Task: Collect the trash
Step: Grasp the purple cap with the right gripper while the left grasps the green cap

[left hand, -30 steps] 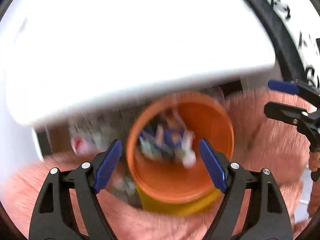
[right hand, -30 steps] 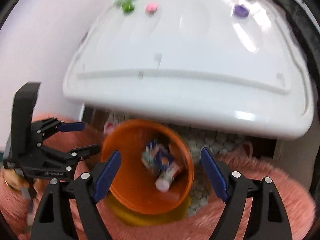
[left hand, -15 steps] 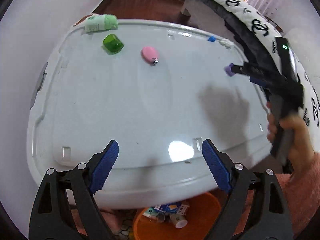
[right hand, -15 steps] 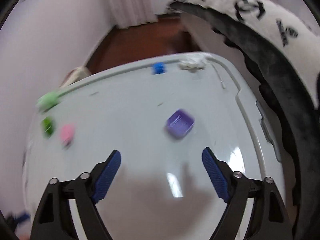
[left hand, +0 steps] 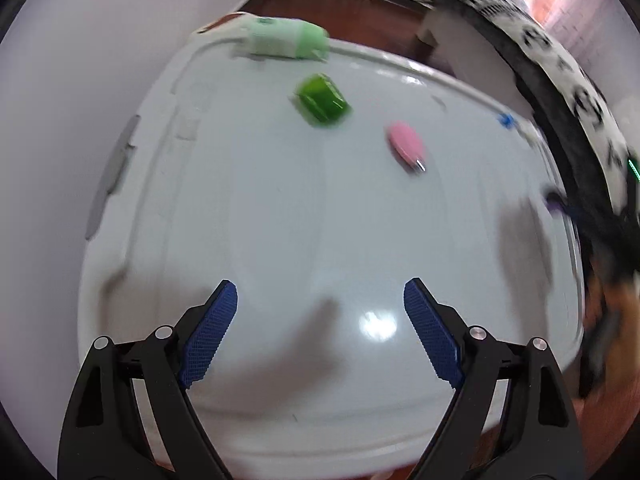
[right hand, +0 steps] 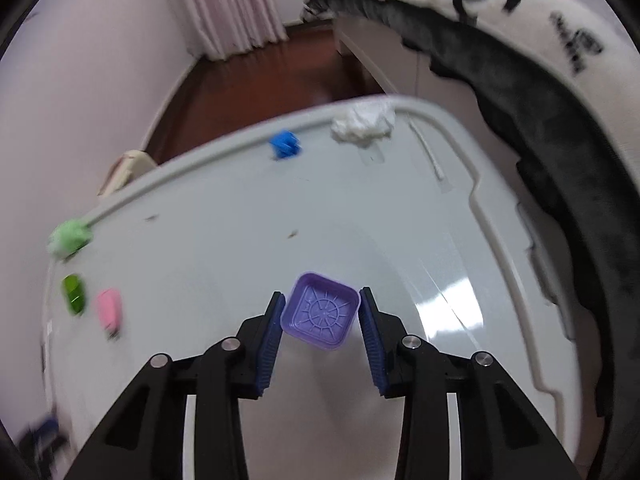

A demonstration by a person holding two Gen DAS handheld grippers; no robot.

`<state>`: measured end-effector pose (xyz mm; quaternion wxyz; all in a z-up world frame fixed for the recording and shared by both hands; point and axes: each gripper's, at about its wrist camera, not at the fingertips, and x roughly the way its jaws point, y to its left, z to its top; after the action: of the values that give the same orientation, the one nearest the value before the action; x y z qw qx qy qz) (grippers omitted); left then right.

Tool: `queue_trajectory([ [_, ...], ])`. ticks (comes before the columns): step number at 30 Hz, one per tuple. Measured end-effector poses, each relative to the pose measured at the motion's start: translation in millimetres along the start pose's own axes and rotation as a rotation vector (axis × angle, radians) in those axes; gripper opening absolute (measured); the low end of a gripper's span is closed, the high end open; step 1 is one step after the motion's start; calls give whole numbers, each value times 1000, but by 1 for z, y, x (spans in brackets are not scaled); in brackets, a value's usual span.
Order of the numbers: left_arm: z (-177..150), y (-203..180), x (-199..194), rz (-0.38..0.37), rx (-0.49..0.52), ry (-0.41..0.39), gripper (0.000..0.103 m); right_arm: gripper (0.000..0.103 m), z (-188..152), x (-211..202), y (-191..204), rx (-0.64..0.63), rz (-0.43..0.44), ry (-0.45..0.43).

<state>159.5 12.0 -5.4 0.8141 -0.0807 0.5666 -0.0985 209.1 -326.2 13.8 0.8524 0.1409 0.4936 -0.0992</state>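
Your right gripper (right hand: 320,316) straddles small square purple plastic tray (right hand: 320,311) — contact unclear, not lifted; left gripper (left hand: 320,320) wide apart, empty — green, pink pieces ahead uncollected.

The white lid (right hand: 224,240) looks like smooth, glossy plastic, catching window glare. The purple square tray (right hand: 320,312) is thin moulded plastic with a ribbed pattern. At the far edge lies crumpled white tissue (right hand: 364,124), matt and soft. The translucent green cap (left hand: 322,99) shines. On the right, the blanket (right hand: 560,92) is fuzzy cloth. The gripper pads (left hand: 210,334) are textured blue rubber.
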Motion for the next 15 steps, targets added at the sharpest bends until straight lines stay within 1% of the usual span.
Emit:
queue_trajectory([
  [2,16,8,6,-6,-56,8,83,38,-9,-20,6,-15,49,-24],
  [4,41,12,17,5,-133,13,83,38,-24,-42,12,-18,129,-45],
  [7,75,12,36,18,-238,27,83,38,-38,-59,24,-28,213,-57],
  [10,105,5,53,64,-273,28,83,38,-41,-63,38,-66,260,-74],
  [11,114,2,57,68,-286,23,83,38,-41,-62,41,-77,276,-74],
  [15,133,-7,76,101,-305,44,83,38,-39,-60,43,-73,329,-49],
])
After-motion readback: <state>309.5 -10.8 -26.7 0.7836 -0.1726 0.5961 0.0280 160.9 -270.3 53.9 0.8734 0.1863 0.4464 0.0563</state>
